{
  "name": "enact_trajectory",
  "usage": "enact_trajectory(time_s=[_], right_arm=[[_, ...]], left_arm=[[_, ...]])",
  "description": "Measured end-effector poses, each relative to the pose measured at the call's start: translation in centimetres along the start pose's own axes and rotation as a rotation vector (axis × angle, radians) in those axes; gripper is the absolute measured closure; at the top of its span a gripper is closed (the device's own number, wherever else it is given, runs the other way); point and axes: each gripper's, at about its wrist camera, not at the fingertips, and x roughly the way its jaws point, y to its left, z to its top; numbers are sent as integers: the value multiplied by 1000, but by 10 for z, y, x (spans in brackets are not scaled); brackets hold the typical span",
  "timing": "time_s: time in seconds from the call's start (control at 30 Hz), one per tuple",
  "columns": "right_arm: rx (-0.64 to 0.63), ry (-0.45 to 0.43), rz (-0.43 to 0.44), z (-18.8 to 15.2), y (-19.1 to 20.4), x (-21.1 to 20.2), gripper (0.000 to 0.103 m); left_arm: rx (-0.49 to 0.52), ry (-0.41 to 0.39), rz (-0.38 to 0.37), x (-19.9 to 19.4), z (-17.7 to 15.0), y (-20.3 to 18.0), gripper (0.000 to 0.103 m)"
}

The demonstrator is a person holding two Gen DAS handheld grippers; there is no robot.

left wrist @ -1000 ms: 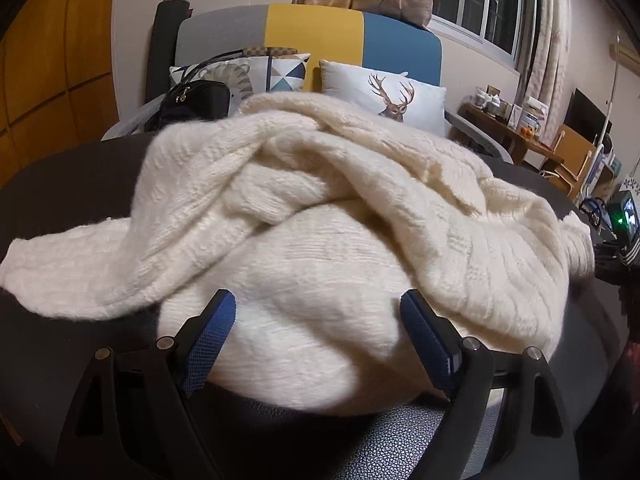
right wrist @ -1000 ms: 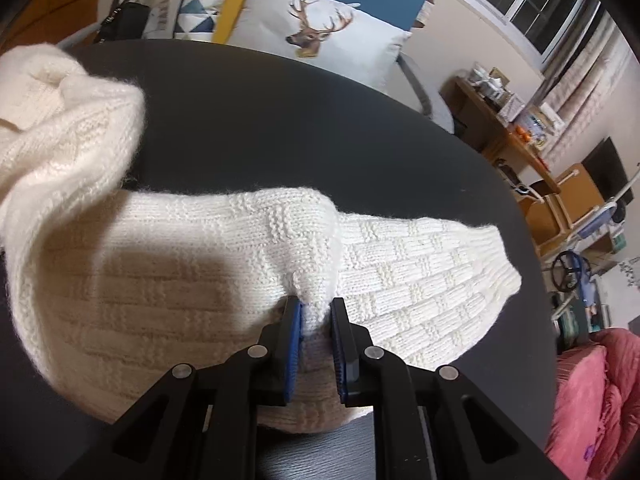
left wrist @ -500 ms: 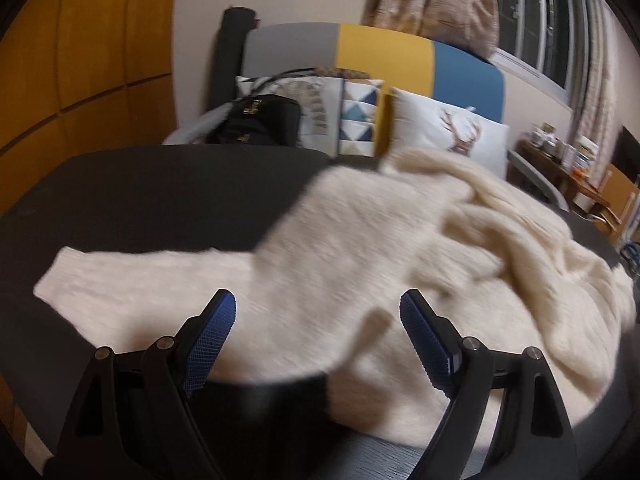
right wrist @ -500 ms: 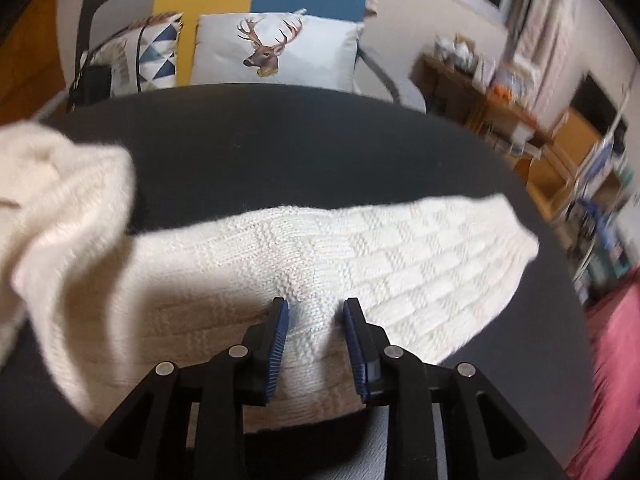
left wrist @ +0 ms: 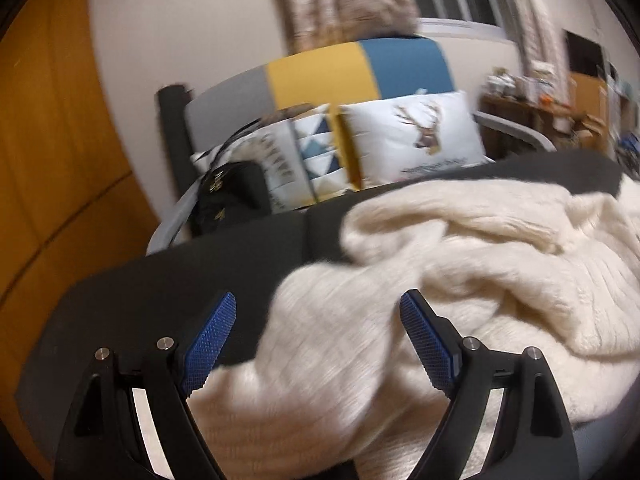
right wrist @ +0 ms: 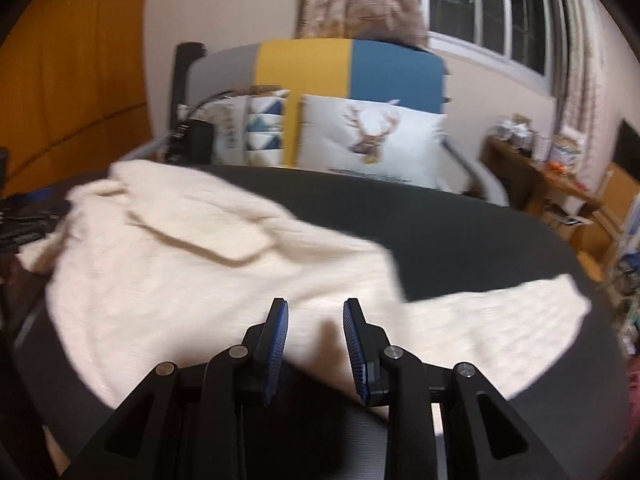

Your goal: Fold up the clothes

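Letting go of the sleeve

My right claw (right wrist: 315, 338) has opened: a second ago its pads were pinched shut on the knit, and now they stand apart with nothing between them, just above the near edge of the sweater (right wrist: 192, 264). My left claw (left wrist: 318, 344) is spread wide as before, holding nothing, with blurred knit passing between its fingers.

The sweater lies on the dark table (right wrist: 460, 232), no longer heaped as it was a second ago. From the right view the body spreads to the left with a flap or collar lying on top, and one sleeve (right wrist: 500, 316) reaches flat toward the table's right edge. From the left view the far part is still bunched in soft rolls.

I judge the spreading-out step is nearly over: the sleeve is laid out, so the next grip could take it and carry it across the body. Both views are motion-blurred, so exact edges are hard to tell.

Beyond the table stands a sofa (right wrist: 352, 64) with a deer pillow (right wrist: 372, 140).
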Motion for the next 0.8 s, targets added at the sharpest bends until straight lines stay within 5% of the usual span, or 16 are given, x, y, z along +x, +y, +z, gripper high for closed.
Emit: enact_trajectory(time_s=[0.2,0.37,0.47,0.53,0.67,0.8], right_arm=[[85,39,219,1,20,27,75],[16,173,186,-17,46,60,74],[-31,137,142,-28,60,61,73],[-54,138,125,-30,66,62,71],[-64,135,118,-34,71,61,70],[-65,129,118,-38,72,58,70]], left_arm=[[-60,67,-135,23,17,6,16],[28,127,-27,51,13,0,16],[33,106,-31,49,6,-2,16],[26,106,-61,49,4,-3,25],[-50,164,-133,55,4,0,76],[-74,166,-129,56,1,-6,86]])
